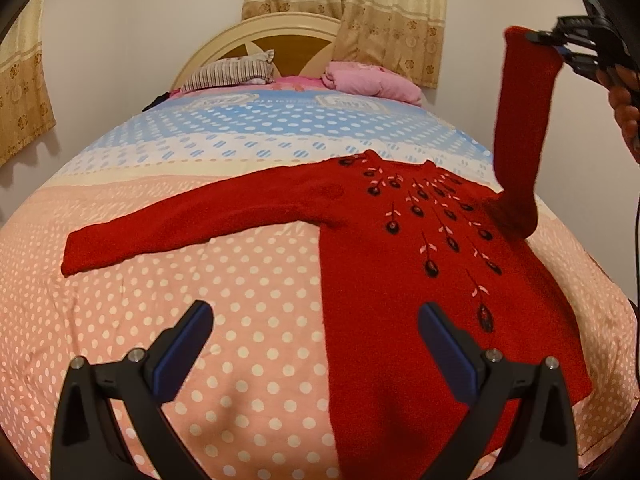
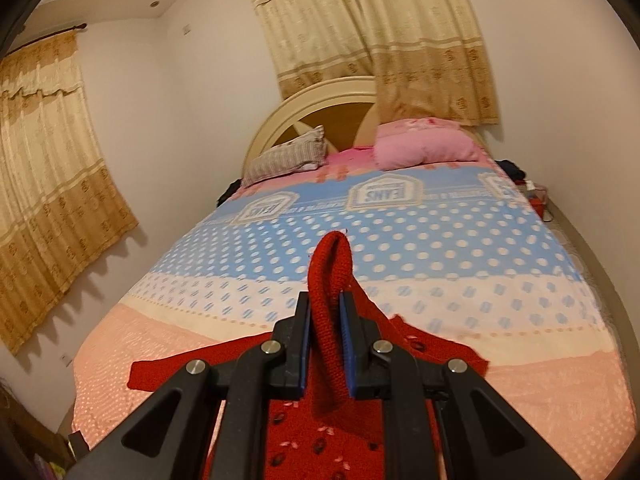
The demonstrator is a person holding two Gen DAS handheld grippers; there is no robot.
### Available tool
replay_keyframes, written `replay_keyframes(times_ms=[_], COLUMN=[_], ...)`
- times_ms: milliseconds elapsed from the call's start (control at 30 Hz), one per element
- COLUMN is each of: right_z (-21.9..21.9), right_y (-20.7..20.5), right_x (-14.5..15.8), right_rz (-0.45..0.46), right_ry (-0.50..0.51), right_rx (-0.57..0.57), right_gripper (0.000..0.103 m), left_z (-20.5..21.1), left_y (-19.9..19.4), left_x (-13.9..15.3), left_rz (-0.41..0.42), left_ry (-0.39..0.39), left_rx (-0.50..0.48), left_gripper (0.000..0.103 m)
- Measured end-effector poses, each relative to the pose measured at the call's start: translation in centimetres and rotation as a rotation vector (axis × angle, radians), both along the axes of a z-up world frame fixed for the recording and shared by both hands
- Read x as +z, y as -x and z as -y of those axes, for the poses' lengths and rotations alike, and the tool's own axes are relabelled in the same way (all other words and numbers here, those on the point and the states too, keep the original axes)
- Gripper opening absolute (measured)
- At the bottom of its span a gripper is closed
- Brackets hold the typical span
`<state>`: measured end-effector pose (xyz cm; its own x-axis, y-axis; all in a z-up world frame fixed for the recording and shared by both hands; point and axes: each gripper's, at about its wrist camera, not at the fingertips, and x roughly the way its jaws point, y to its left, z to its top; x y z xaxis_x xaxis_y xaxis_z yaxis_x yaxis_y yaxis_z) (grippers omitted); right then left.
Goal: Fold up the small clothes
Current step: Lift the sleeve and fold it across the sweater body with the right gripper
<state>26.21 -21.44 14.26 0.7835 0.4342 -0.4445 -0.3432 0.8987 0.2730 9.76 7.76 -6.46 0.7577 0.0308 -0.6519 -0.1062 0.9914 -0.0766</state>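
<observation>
Bedspread (image 2: 400, 248) reads "JEANS" upside down; right gripper (image 2: 326, 340) clamps red sweater (image 1: 400, 280) sleeve.

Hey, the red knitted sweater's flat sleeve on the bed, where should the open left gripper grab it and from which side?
Probably at the cuff end of the red knitted sweater, coming from above at the sleeve's outer tip. That sleeve lies flat and straight on the polka-dot bedspread, its free end nearest the open left gripper.

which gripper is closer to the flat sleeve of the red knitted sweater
Left. The open left gripper hovers just below the flat sleeve; the right gripper is raised on the far side, shut on the other sleeve.
</observation>
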Motion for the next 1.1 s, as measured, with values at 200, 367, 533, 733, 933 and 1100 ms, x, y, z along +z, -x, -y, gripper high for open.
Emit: replay_keyframes(times_ms=[200, 367, 533, 733, 933, 1100], right_z=[-4.9, -9.7, -13.3, -16.8, -19.1, -18.8], right_y=[-1.1, -2.2, -4.0, -6.5, -7.4, -7.0], right_x=[-1.3, -4.4, -9.0, -15.3, -20.3, -21.7], right_rz=[-0.016, -0.057, -0.113, -0.207, -0.283, -0.304], right_ry=[0.003, 0.02, 0.035, 0.026, 0.012, -0.018], right_rx=[0.072, 0.133, 0.16, 0.167, 0.221, 0.256], right_gripper=[0.014, 0.014, 0.014, 0.014, 0.014, 0.079], left_z=[-0.5, -0.7, -1.1, -1.9, -3.1, -4.2], left_y=[-0.2, -0.3, -0.3, -0.7, -1.1, -1.6], left_x=[-0.1, -0.1, -0.2, -0.7, -1.2, -2.4], left_rz=[-0.002, -0.001, 0.004, -0.01, -0.021, -0.056], left_ry=[0.005, 0.0, -0.01, 0.001, 0.014, 0.065], left_rx=[0.01, 0.016, 0.023, 0.034, 0.054, 0.063], left_gripper=[0.103, 0.103, 0.103, 0.103, 0.103, 0.103])
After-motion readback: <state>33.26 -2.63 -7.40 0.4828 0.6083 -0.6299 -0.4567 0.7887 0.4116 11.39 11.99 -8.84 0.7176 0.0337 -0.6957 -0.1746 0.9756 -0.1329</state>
